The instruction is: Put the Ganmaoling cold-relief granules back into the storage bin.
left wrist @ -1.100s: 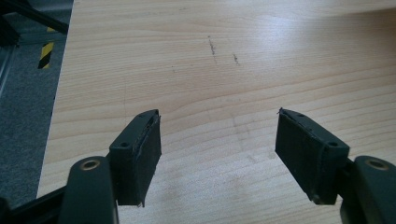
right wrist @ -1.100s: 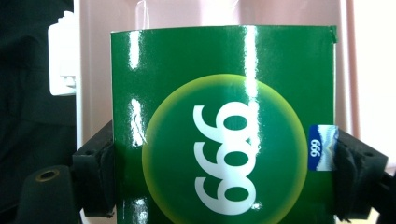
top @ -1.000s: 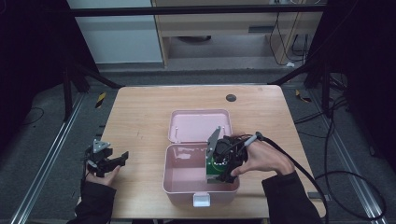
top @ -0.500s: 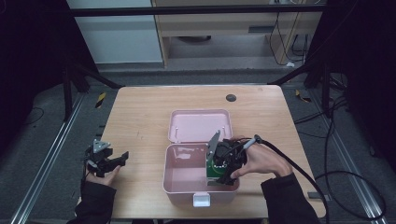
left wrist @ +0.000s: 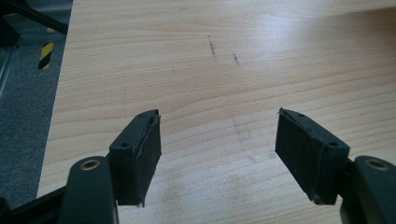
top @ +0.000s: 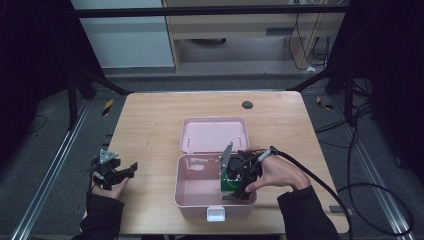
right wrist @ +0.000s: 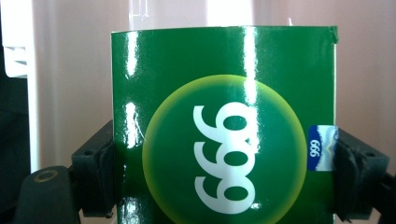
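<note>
Right gripper [top: 239, 186]: clenched on green box [right wrist: 224, 126], 1 jaw per side.
Green box: now lower, inside pink case [top: 192, 192], at its right side.
Left gripper [left wrist: 219, 158]: released, idle over table [left wrist: 233, 56].
Meaning: likely packing; letting go probably next.

Pale wooden table [top: 150, 125], grain running side to side. Near its far edge, a small dark round disc [top: 247, 105], well apart from everything else. In the left gripper view, two short dark scratches [left wrist: 212, 46] on the tabletop [left wrist: 210, 84]. Around the table, grey floor [top: 45, 145] with a yellow-and-black striped marker [top: 107, 106] at far left and another [top: 324, 103] at far right. Along the left, a metal rail [top: 50, 170]. To the right, black cables [top: 370, 195] looped on the floor. Beyond, a white panel [top: 120, 40] beside a wooden cabinet [top: 235, 30].
</note>
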Demonstrator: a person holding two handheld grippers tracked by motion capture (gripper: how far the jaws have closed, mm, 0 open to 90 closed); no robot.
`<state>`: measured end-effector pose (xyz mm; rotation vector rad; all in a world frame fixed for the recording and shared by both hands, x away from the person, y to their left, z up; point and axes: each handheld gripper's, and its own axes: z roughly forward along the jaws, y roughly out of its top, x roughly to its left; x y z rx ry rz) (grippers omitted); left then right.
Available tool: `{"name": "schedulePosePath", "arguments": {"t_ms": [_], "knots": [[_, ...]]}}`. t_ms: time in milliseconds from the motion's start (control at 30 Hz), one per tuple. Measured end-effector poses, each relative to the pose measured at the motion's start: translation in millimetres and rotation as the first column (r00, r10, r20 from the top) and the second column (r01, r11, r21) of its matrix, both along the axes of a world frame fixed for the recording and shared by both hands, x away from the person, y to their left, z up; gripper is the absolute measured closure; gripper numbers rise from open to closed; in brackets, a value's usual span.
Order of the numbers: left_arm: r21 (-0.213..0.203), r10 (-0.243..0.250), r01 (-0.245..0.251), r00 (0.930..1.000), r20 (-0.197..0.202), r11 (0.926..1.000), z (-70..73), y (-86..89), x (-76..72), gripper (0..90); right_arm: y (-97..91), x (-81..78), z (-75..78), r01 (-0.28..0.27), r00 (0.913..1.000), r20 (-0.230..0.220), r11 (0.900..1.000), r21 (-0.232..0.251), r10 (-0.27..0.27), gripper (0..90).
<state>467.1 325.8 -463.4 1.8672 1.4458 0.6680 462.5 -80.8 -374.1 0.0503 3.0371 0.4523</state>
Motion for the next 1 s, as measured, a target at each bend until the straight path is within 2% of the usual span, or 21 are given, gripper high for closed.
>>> {"name": "schedulePosePath", "arguments": {"t_ms": [133, 300, 567, 633, 700, 733, 833, 900, 967, 1000], "knots": [[0.000, 0.000, 0.000, 1.0000, 0.000, 1.0000, -0.3, -0.1, 0.3, 30.5, -3.7, 2.1, -7.7, 0.016, 0.9997, -0.017, 0.9999, 0.002, -0.016, 15.5], [0.002, -0.001, 0.001, 1.0000, -0.001, 1.0000, -0.1, -0.1, 0.1, 30.5, -1.6, 2.1, -11.4, 0.003, 0.9997, -0.026, 1.0000, -0.001, -0.003, 15.3], [0.000, 0.000, 0.000, 1.0000, 0.000, 1.0000, -0.1, 0.2, 0.1, 30.5, 0.2, 5.2, -18.2, -0.004, 0.9993, -0.037, 0.9989, -0.047, 0.002, 13.7], [0.000, 0.000, 0.000, 1.0000, 0.000, 1.0000, 0.0, 0.4, 0.1, 30.5, 0.4, 6.3, -18.3, 0.004, 0.9992, -0.040, 0.9990, -0.044, -0.006, 12.5], [0.000, 0.001, -0.001, 1.0000, -0.001, 1.0000, 0.0, 0.6, 0.1, 30.5, -1.6, 7.1, -14.1, 0.009, 0.9993, -0.035, 0.9999, -0.013, -0.010, 12.5], [0.000, 0.001, -0.001, 1.0000, -0.001, 1.0000, 0.0, 0.6, 0.1, 30.5, -1.6, 7.1, -14.1, 0.009, 0.9993, -0.035, 0.9999, -0.013, -0.010, 12.5], [-0.001, 0.000, 0.000, 1.0000, 0.001, 1.0000, 0.1, 0.2, 0.1, 30.4, -8.9, 5.2, -1.2, 0.027, 0.9996, -0.002, 0.9984, 0.050, -0.026, 11.3], [0.001, -0.001, 0.001, 1.0000, 0.000, 1.0000, 0.2, 0.0, -0.1, 30.5, -14.6, 2.8, 7.4, 0.042, 0.9988, 0.022, 0.9945, 0.096, -0.045, 10.2], [-0.001, 0.000, 0.000, 1.0000, 0.001, 1.0000, 0.3, 0.1, -0.3, 30.7, -22.2, 0.7, 17.2, 0.059, 0.9955, 0.064, 0.9858, 0.157, -0.070, 9.6], [-0.001, 0.000, 0.000, 1.0000, 0.001, 1.0000, 0.3, 0.1, -0.3, 30.7, -22.2, 0.7, 17.2, 0.059, 0.9955, 0.064, 0.9858, 0.157, -0.070, 9.6]]}}
